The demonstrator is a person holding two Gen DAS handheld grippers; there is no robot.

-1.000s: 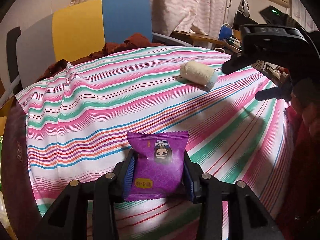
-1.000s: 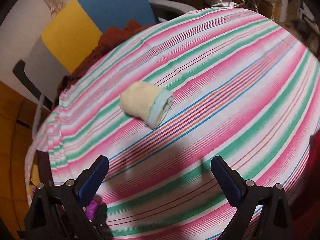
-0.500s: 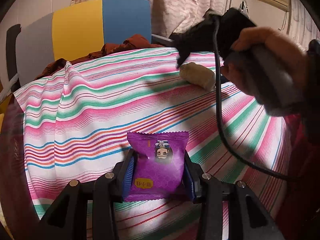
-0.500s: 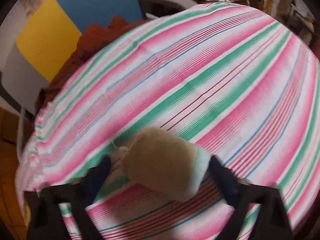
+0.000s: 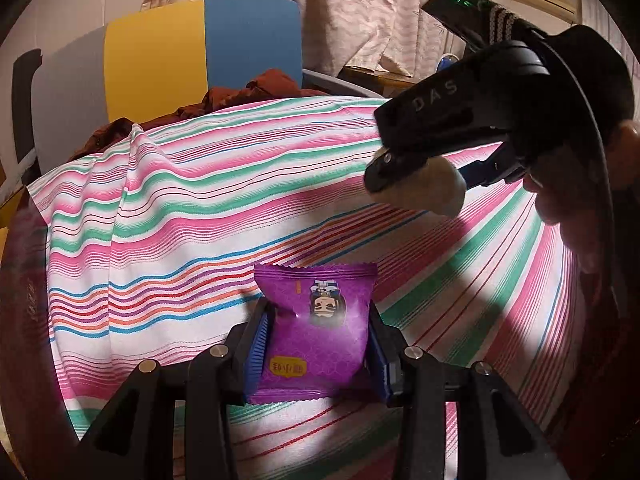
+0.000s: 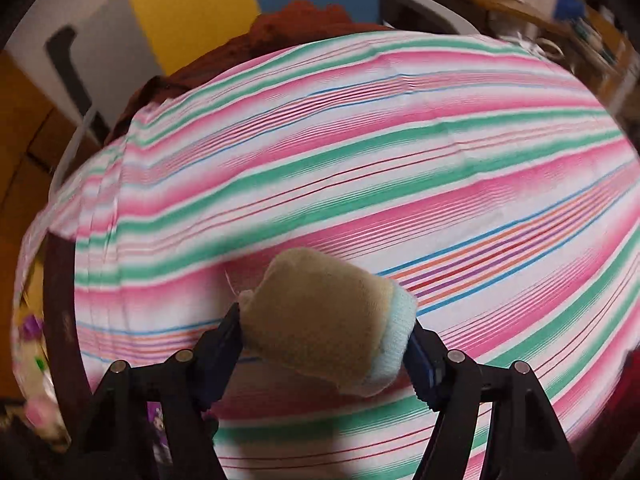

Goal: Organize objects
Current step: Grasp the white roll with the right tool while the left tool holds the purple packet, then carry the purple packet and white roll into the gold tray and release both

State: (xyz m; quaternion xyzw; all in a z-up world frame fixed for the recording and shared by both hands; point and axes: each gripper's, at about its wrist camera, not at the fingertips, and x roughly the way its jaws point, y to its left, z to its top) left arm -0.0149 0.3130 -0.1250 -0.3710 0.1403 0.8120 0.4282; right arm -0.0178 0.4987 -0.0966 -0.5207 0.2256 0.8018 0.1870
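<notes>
purple snack packet [image 5: 316,332] sits clamped between the blue pads of the left claw [image 5: 315,344], its crimped top edge pointing away from the camera and the cartoon face on the wrapper upside down in the left wrist view. the packet is low over the striped cloth [image 5: 168,216] that covers the counter; whether its lower edge touches the cloth cannot be told.

the rolled sock [image 6: 328,320], beige with a pale blue cuff, is held by the right claw [image 6: 326,344], whose fingers press on it from both sides. in the left wrist view the same sock [image 5: 432,190] is clear of the cloth, casting a shadow below it, with the black body of the right claw [image 5: 424,168] over it and a hand [image 5: 580,208] gripping the handle at the right edge. a black cable [image 5: 596,128] curves down past that hand.

the cloth has pink, green, blue and orange stripes and is creased into a fold toward the far left. beyond the counter stands a chair [image 5: 180,56] with a grey, yellow and blue back, and a dark red garment [image 5: 248,96] lies bunched at the far edge of the cloth. a patterned curtain [image 5: 352,12] hangs behind.
</notes>
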